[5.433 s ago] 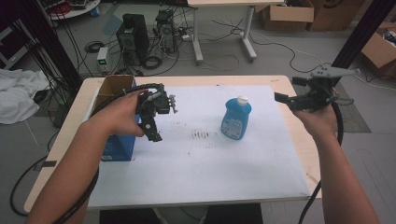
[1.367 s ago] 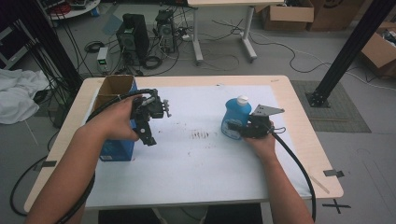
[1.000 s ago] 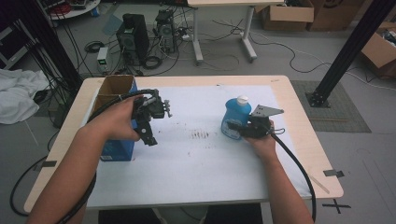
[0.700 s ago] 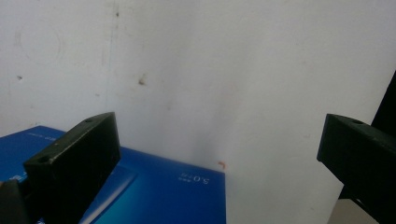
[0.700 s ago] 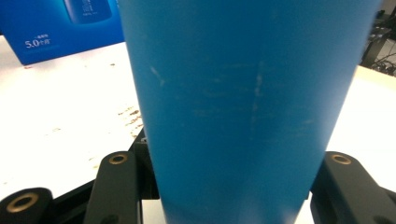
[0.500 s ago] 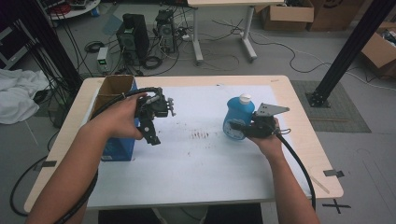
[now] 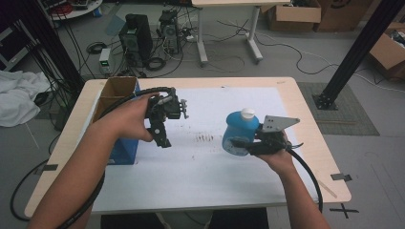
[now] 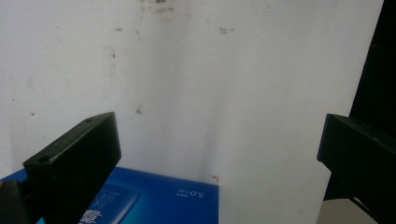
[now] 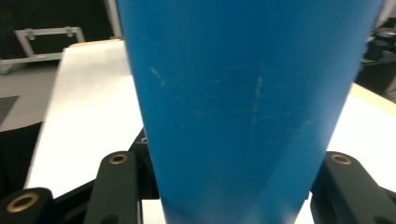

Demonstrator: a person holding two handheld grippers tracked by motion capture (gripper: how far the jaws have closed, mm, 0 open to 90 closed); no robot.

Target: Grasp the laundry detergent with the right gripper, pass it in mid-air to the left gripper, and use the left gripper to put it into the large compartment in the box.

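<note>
Right hand-held gripper (image 7: 237,144), centre-right of high view, pinches the blue plastic bottle w/ white cap (image 7: 240,131) low on its body, likely so it stays upright while carried. Bottle sits mid-frame over the white sheet on the wooden desk (image 7: 313,128); smooth, lightly scuffed sides. Left hand-held gripper (image 7: 164,138), left of centre, hangs w/ jaws spread, empty, beside the blue cardboard box (image 7: 123,152), apparently waiting.

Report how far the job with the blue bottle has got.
Done: the right gripper has its jaws clamped on the blue plastic bottle with the white cap. In hand: the bottle looks lifted off the white table cover. Left: setting it down; the left gripper hangs open.
</note>
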